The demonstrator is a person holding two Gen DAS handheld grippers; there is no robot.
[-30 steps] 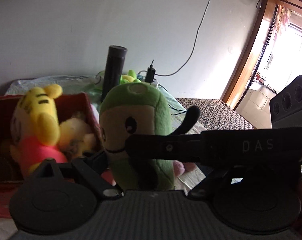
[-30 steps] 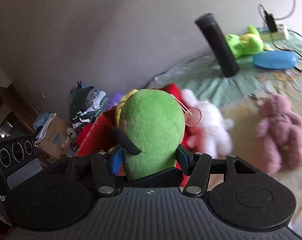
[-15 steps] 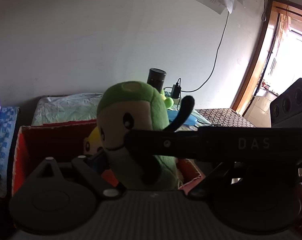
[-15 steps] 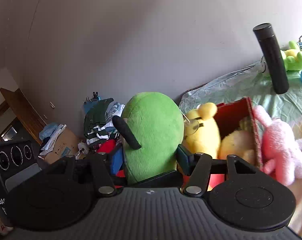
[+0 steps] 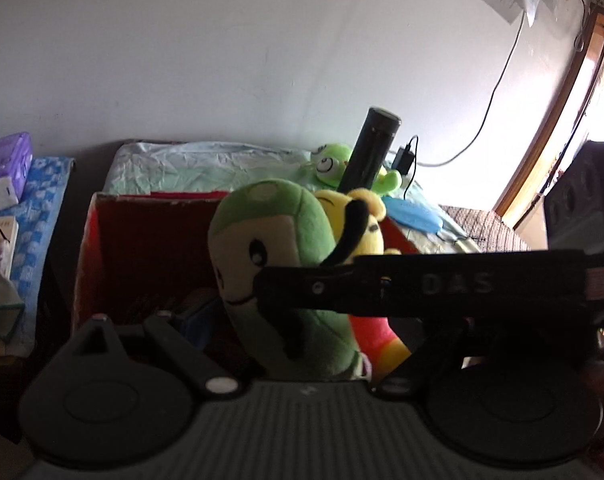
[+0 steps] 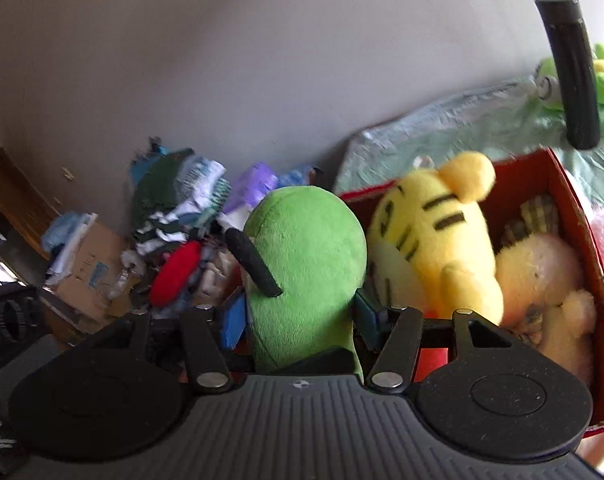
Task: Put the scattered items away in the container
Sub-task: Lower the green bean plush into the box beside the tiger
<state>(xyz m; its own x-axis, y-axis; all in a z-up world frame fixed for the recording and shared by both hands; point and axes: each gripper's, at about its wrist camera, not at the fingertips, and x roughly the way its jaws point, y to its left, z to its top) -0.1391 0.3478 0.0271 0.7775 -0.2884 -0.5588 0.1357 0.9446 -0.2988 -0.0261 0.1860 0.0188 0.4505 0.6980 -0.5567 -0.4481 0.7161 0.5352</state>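
Both grippers have swung the green plush (image 6: 306,264) sideways from beside the red box (image 5: 141,248) to a spot over its near edge. Our right gripper (image 6: 299,316) pinches it between the blue pads (image 6: 233,316); our left gripper (image 5: 285,320) seems to clamp its front too, though its far finger is hidden (the other tool's bar crosses the view). We are mid-carry. Next we ease it lower beside the yellow tiger toy (image 6: 434,240) already inside, then spread both sets of jaws.
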